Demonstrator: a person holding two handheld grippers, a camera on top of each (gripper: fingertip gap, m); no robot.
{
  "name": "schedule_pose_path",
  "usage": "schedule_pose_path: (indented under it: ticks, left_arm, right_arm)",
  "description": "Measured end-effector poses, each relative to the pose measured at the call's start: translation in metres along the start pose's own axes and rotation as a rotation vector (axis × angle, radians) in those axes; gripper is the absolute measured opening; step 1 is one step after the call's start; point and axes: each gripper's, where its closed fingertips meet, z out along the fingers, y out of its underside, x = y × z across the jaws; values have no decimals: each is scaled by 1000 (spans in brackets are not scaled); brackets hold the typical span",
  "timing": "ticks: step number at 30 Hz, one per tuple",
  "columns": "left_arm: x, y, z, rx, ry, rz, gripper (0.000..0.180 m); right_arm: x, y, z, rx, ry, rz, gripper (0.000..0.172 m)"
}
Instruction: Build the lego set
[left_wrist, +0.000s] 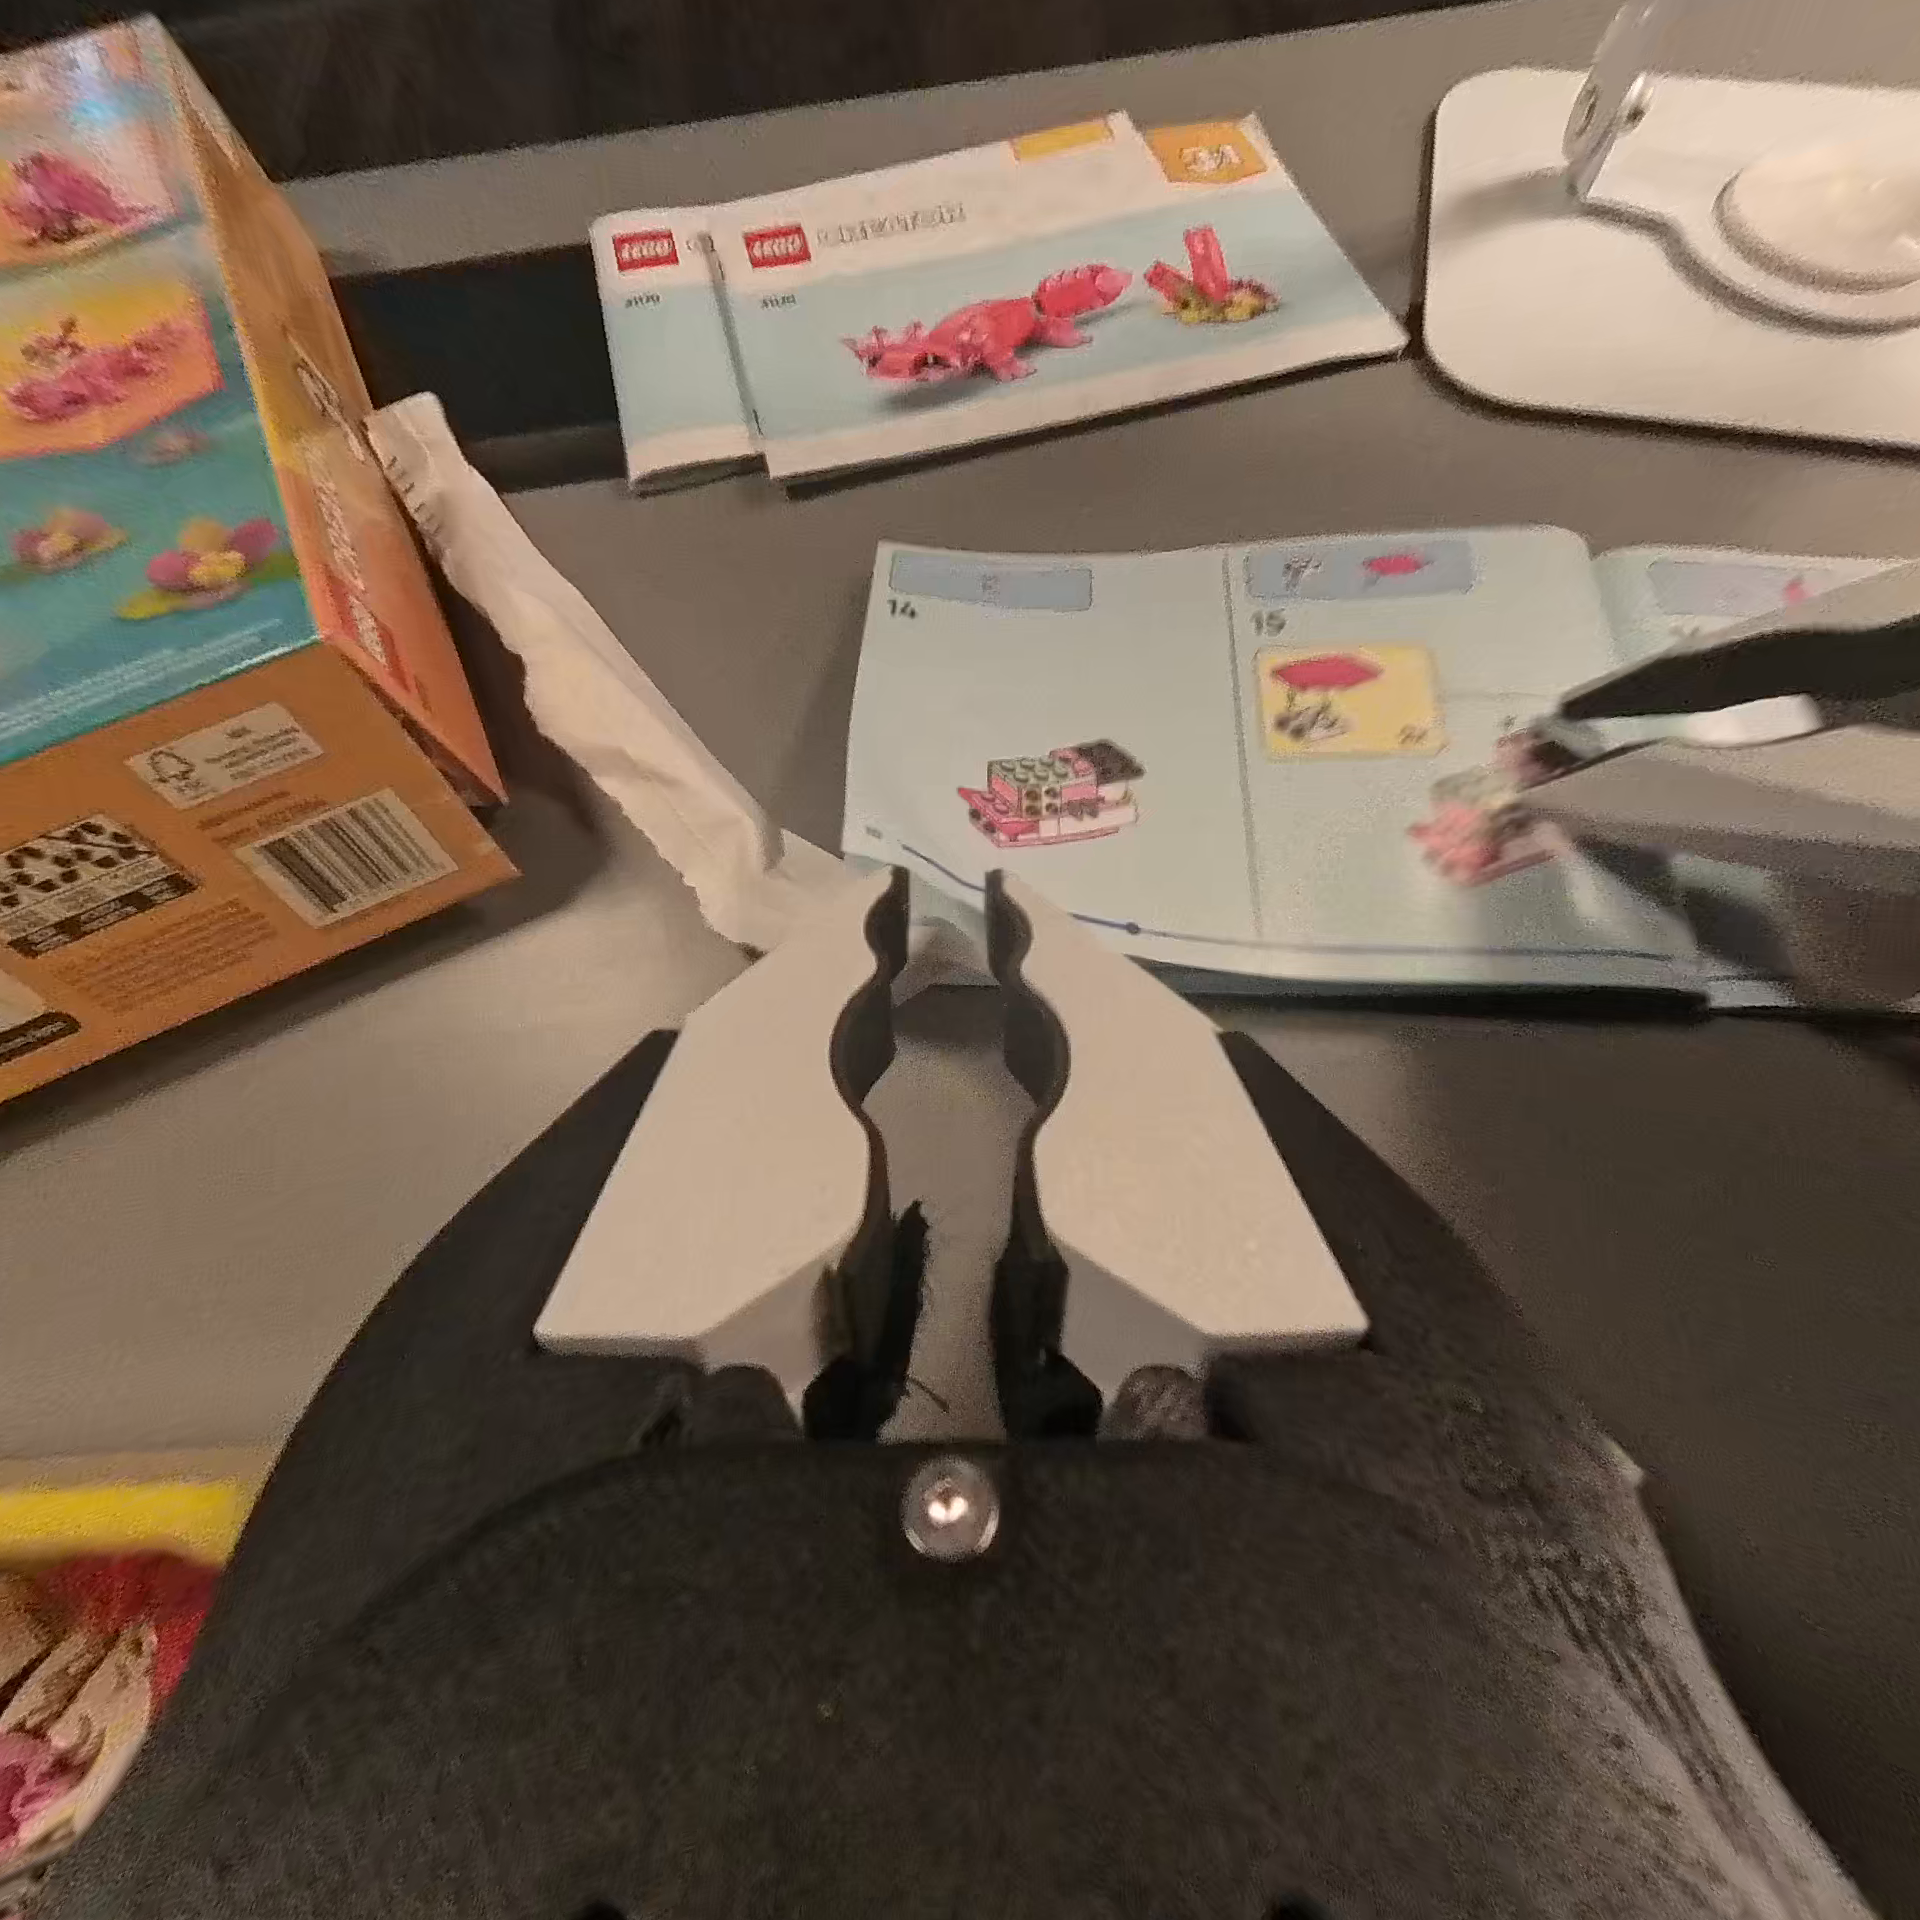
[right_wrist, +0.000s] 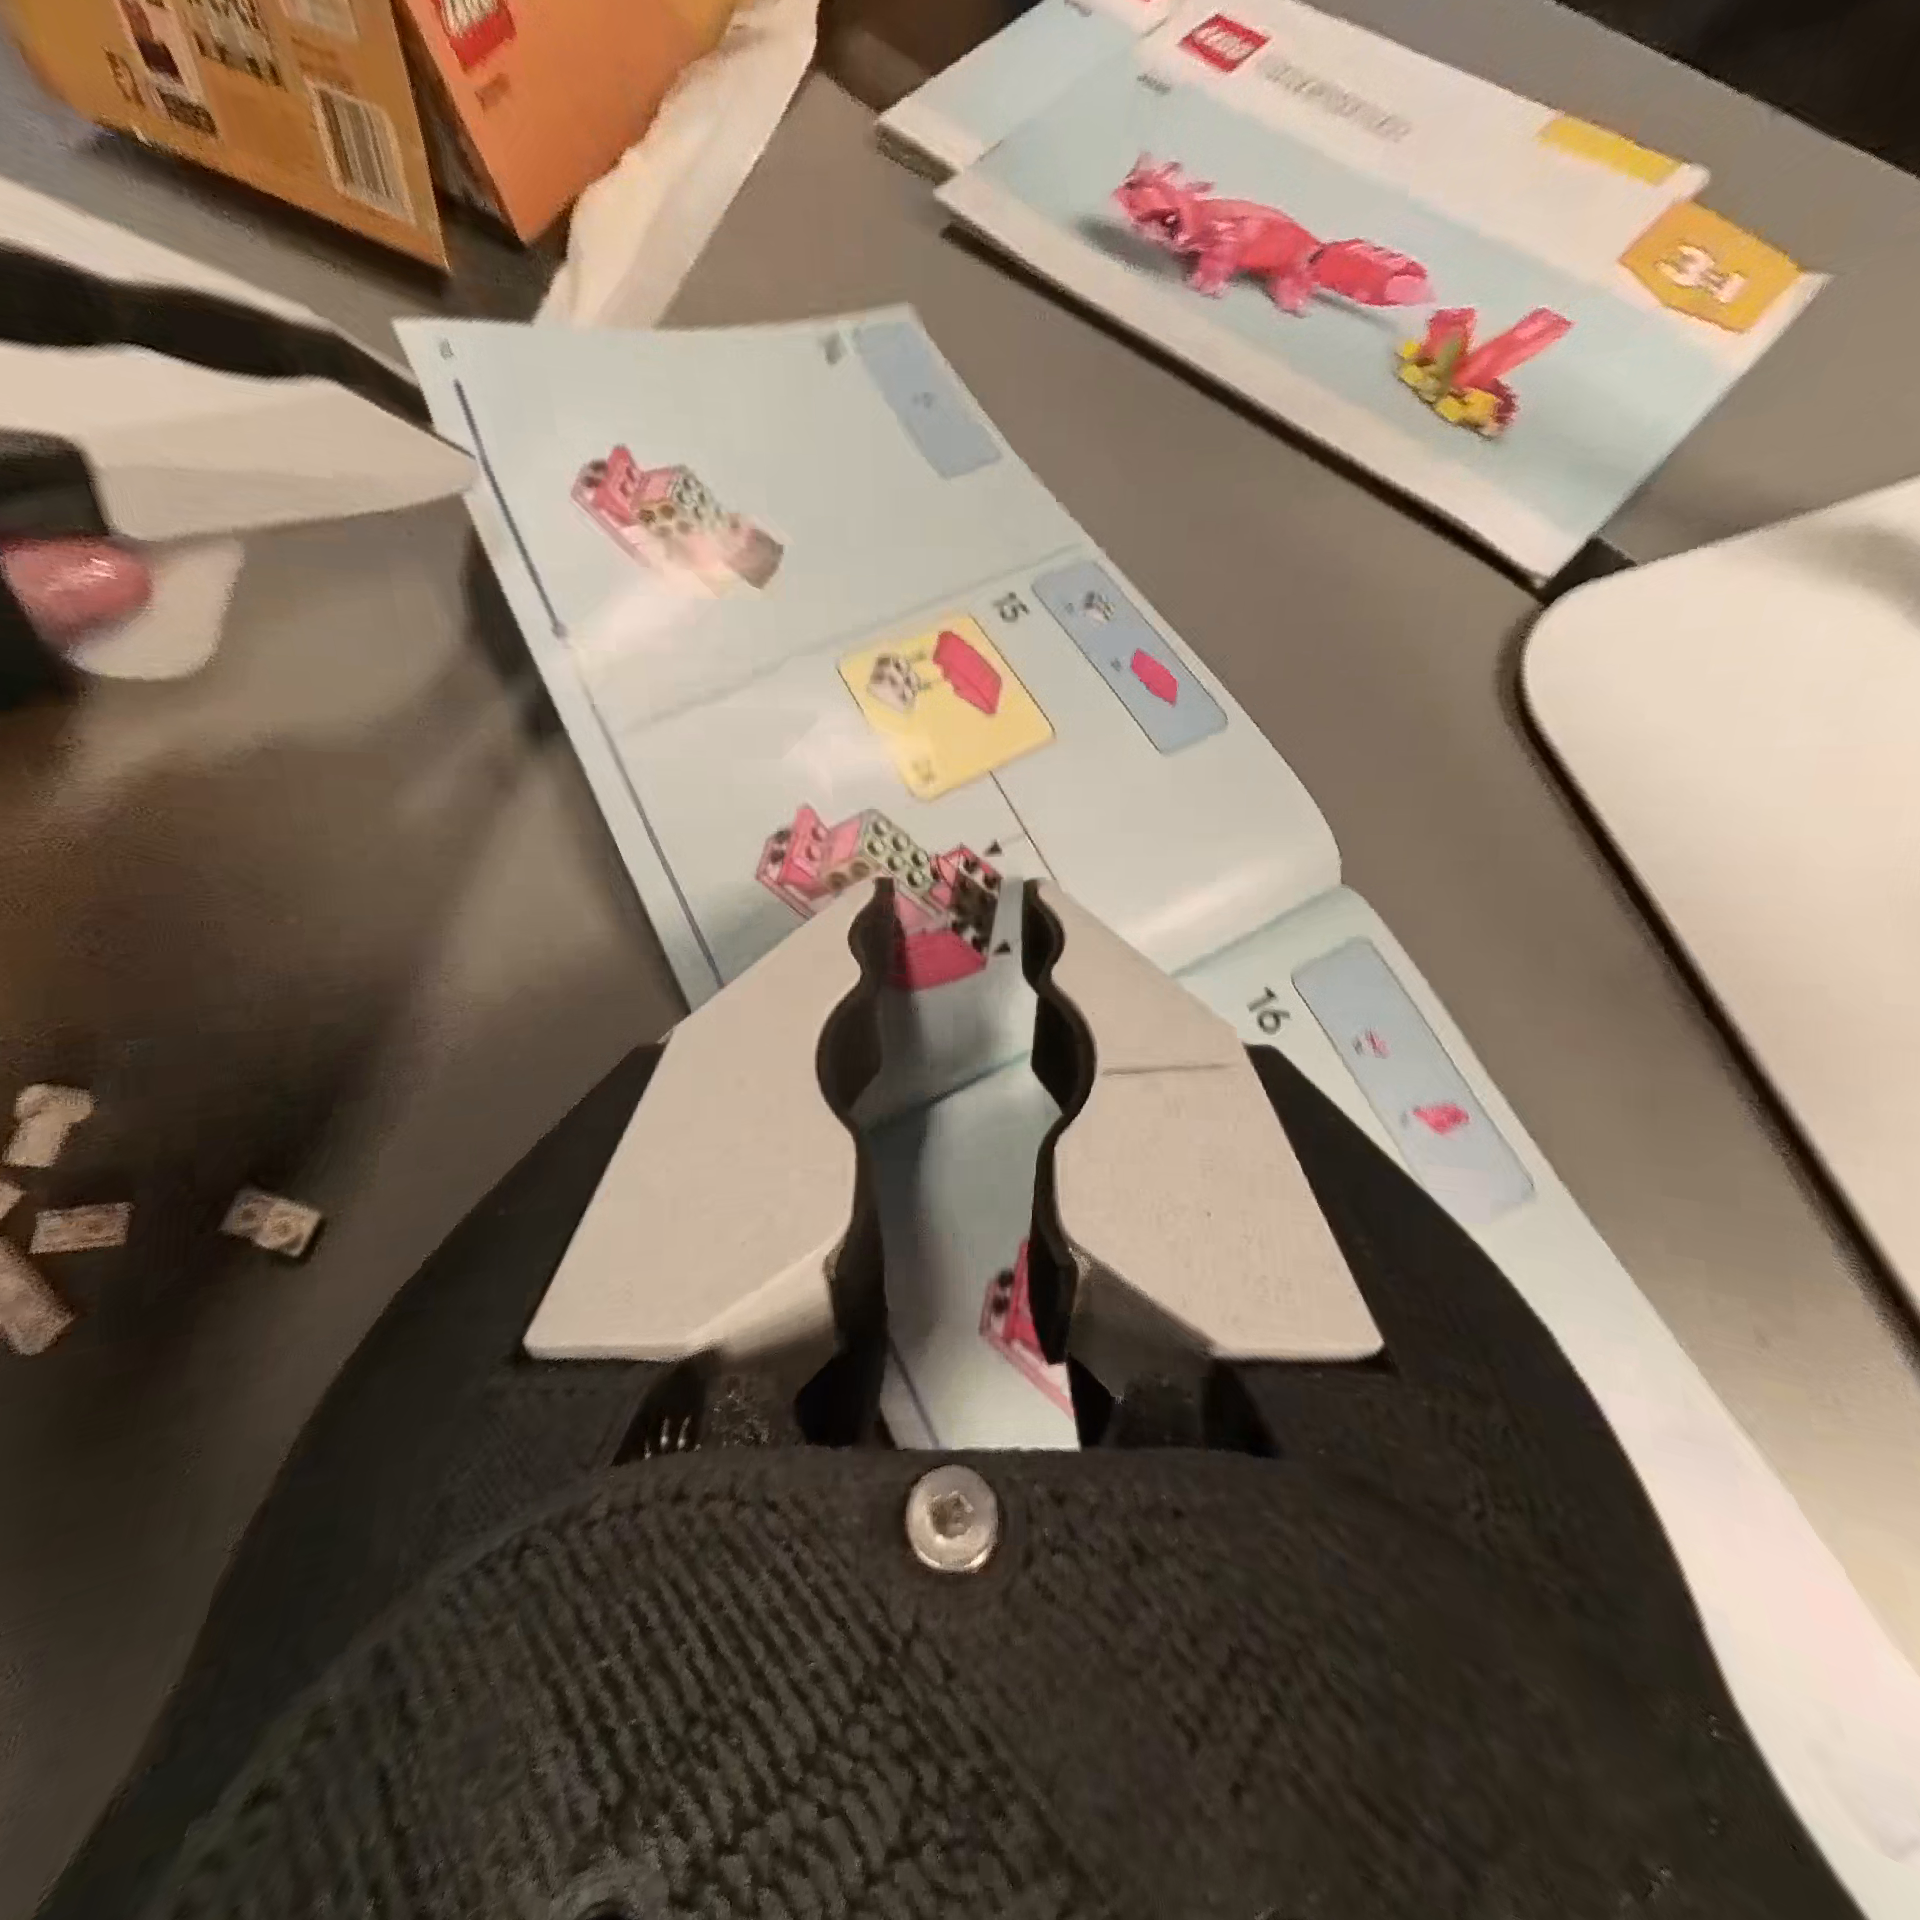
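Observation:
My left gripper (left_wrist: 945, 888) is open with nothing between its fingers. It hovers low over the grey table at the near left corner of an open instruction booklet (left_wrist: 1060, 675), next to a torn white paper bag (left_wrist: 582, 675). My right gripper (right_wrist: 956, 888) is open above the same booklet (right_wrist: 727, 436). Only the page's printed pink and grey brick drawing shows through the gap between its fingers. The right gripper also shows blurred at the right edge of the left wrist view (left_wrist: 1548, 738). The left gripper's white finger (right_wrist: 260, 468) shows at the left of the right wrist view.
An orange toy box (left_wrist: 208, 520) stands at the left. Two closed booklets (left_wrist: 987, 301) lie behind the open one. A white stand base (left_wrist: 1662, 260) is at the right. Several small loose bricks (right_wrist: 270, 1226) lie on the table (right_wrist: 364, 935). A fingertip (right_wrist: 73, 592) shows. There is about 15 cm between the tips of the two grippers. My right gripper is the nearer one to the white stand base (left_wrist: 1662, 260): about 20 cm, against 30 cm.

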Motion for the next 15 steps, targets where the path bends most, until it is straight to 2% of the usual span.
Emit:
schedule_pose_path:
  ticks: [2,4,8,11,15]
  left_arm:
    - [-1,-15,-18,100,4,-28,7]
    - [-5,-38,-49,243,-11,-46,0]
    - [-16,-74,-105,465,-10,-55,3]
    - [-12,-77,-126,550,75,-78,9]
    - [-1,-66,-135,622,163,-70,15]
  right_arm:
    - [-4,2,8,-64,-2,-53,28]
    - [-7,7,13,-126,-7,-84,35]
    - [-7,7,13,-133,3,-139,36]
    - [-9,10,11,-138,-36,-172,36]
    - [-9,21,0,-203,-129,-204,40]
